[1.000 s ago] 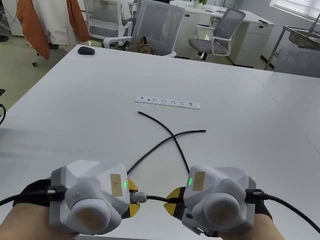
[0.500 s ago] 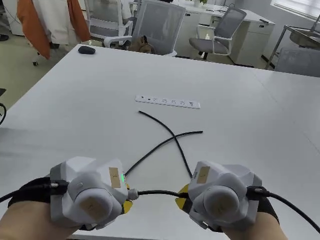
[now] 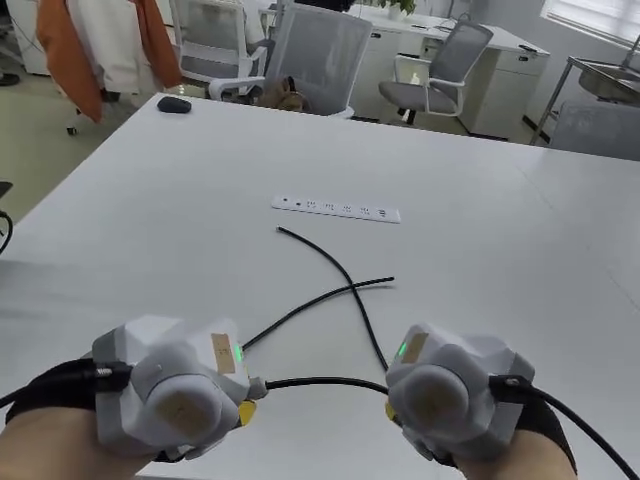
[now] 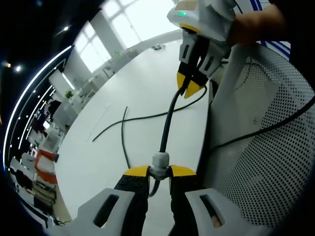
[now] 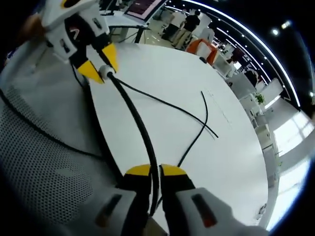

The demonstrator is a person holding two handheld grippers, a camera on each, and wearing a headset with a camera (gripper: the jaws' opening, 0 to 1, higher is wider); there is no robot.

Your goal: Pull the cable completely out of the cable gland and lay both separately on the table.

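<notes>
On table (image 3: 520,260): cable gland (image 3: 258,386) left, cable (image 3: 320,381) right, power strip (image 3: 336,208) behind.

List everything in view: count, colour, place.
table: one, white, under everything
cable: one, black, ends crossed on the table, middle held at the near edge
cable gland: one, pale grey, on the cable
power strip: one, white, mid-table beyond the cable
mouse: one, black, far left table edge
office chairs: several, grey, beyond the table
garment: one, orange and white, hanging far left
left gripper: one, white, yellow tips, shut on the cable gland
right gripper: one, white, yellow tips, shut on the cable
</notes>
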